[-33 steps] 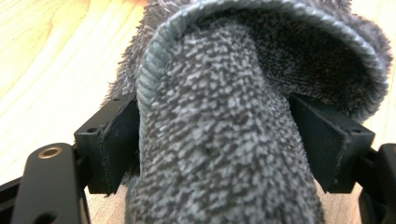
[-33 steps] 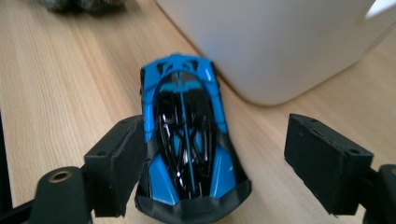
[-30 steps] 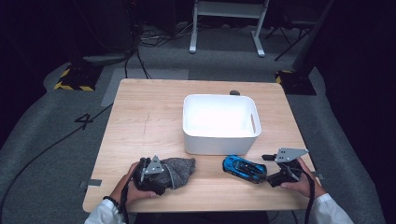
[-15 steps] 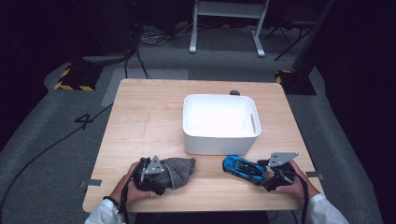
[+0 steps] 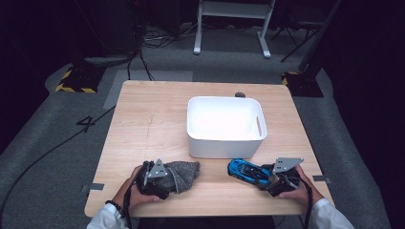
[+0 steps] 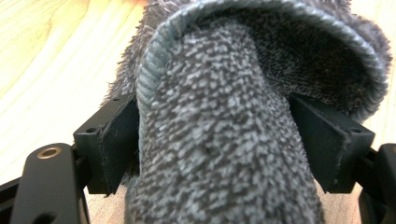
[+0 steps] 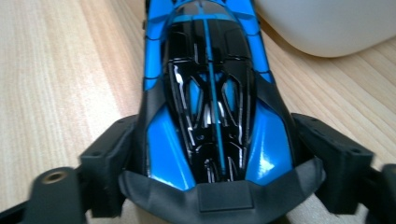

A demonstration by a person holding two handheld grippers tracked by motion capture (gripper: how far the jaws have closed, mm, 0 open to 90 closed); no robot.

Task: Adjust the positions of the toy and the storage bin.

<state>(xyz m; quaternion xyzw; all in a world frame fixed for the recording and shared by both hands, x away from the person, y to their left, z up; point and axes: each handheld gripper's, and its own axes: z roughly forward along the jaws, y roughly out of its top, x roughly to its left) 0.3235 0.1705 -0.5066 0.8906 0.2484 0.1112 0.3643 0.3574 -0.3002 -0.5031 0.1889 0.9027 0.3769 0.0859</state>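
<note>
Cloth and toy car between the jaws, near table edge

Grey cloth [image 6: 219,121] bunched between the black jaws of the left gripper [image 5: 155,179], both pads pressed into the pile on either side, so held fast. Seen from the high view at the near left of the wooden table [image 5: 157,124], the cloth [image 5: 184,172] lying on the wood and spilling out toward the middle from under the grey three-cornered plate. Left hand [image 5: 136,193] wrapped round the gripper body at the table's near edge.

Blue and black toy car [image 7: 212,93] at the near right, just in front of the white bin [image 5: 224,125] and apart from it, on its wheels and angled across the wood. Tail end of the car sitting between the jaws of the right gripper [image 5: 272,180], one jaw close along each flank, the jaws having just been closing around it; contact of the pads with the bodywork hard to tell. Nose of the car [image 5: 246,171] pointing away toward the cloth side. Right hand [image 5: 293,188] round the gripper by the table's near right corner. Rounded corner of the bin just beyond the car's nose in the right gripper view.
</note>
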